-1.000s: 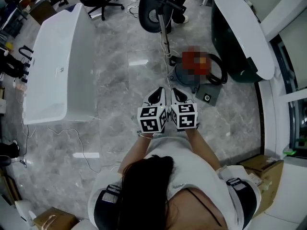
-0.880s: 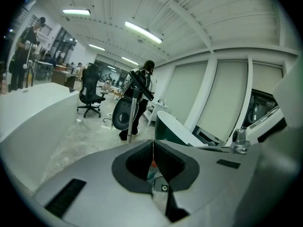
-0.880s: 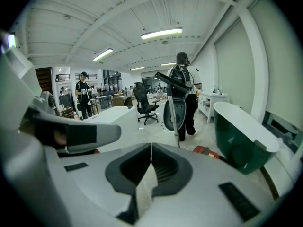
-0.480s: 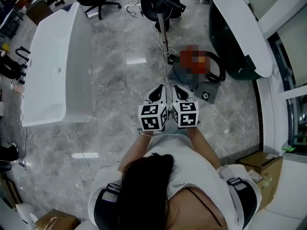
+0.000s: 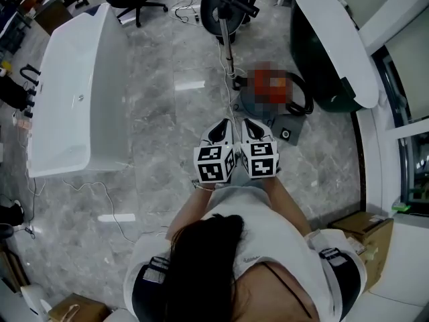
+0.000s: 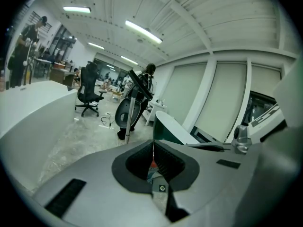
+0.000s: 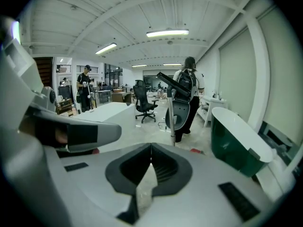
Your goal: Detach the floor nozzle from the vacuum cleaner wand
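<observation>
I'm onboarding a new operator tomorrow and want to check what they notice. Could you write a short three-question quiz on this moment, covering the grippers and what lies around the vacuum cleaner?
1. True or false: the left gripper and the right gripper are both shut with nothing between the jaws.
2. Where is the vacuum cleaner?
A. clamped in one gripper
B. on the floor ahead of both grippers, untouched
C. inside the white tub
3. Fill in: the outer wall of the bathtub on the person's right is ____ in colour.

Key: 1 true; 2 B; 3 dark green.
</observation>
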Motion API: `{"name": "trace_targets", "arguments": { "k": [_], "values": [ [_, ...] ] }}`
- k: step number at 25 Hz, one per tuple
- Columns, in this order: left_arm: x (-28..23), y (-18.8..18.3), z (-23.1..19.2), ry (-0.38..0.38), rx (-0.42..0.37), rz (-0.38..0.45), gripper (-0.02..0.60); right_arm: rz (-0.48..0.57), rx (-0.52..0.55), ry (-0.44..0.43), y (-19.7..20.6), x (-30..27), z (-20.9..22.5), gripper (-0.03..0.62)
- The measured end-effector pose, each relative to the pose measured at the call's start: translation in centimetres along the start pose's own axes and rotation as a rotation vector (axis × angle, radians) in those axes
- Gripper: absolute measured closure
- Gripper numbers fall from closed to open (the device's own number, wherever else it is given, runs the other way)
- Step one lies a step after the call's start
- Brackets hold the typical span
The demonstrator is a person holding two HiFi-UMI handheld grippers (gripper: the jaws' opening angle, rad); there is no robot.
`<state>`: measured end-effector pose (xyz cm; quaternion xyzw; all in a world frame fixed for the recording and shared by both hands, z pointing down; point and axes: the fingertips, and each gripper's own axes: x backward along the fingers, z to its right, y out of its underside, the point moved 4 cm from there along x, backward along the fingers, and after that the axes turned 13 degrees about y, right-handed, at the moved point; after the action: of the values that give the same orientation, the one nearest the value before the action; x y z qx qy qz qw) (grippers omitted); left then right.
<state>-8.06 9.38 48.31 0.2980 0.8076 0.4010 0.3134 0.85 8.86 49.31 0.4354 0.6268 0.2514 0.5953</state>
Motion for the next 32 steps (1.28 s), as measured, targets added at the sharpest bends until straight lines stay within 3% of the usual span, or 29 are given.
{"name": "trace_targets", "arguments": {
  "k": [14,27,32],
  "values": [
    [-2.2,-0.4,-0.3,-0.039,-0.004,-0.015,0.572,-0.017,-0.013,-0.035,0.0,-2.5,1.5,0.579],
    [-5.3,-2.2,-1.7,-0.093,0.012,-0.014,0.572,-0.008,-0.015,-0.112,-2.3,-6.1,2.5,0.579],
    [-7.1,-4.1,-2.8,-0.122,0.016,0.017,0.572,0.03,-0.019,-0.106,-4.6,-8.1,3.8,0.579]
  ]
}}
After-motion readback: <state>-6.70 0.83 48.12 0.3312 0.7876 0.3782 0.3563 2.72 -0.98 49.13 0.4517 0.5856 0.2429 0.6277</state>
